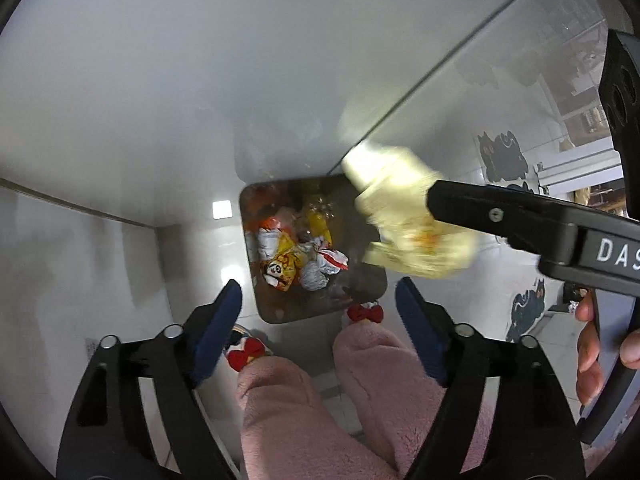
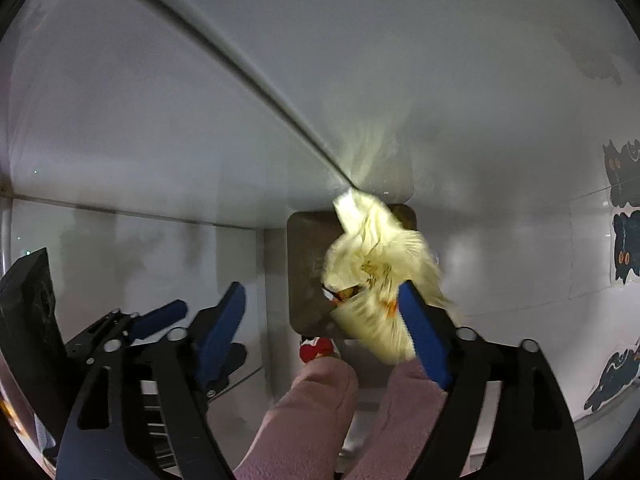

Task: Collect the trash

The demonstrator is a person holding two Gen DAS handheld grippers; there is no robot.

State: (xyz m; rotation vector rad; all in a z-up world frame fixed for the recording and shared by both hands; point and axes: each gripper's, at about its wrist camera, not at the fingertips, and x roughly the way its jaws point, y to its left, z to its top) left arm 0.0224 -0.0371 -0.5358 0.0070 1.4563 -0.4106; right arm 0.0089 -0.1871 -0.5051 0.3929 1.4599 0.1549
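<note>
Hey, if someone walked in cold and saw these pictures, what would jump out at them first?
A blurred pale yellow wrapper in mid-air at the right gripper's open jaws, just above the brown bin on the floor. Next, the bright crumpled wrappers already inside the bin. Then the red bows on the person's slippers, below pink fleece legs.

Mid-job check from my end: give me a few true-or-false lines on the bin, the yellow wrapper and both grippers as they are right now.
1. The bin already holds several crumpled wrappers. True.
2. The left gripper is clamped on a wrapper. False: its jaws stand wide apart with nothing between them.
3. The yellow wrapper is blurred, above the bin, by the right gripper. True.
4. The right gripper's jaws are shut. False: they are spread open, the wrapper only against one finger.
5. The bin stands on a table. False: it sits on the floor, by the person's slippers.
</note>
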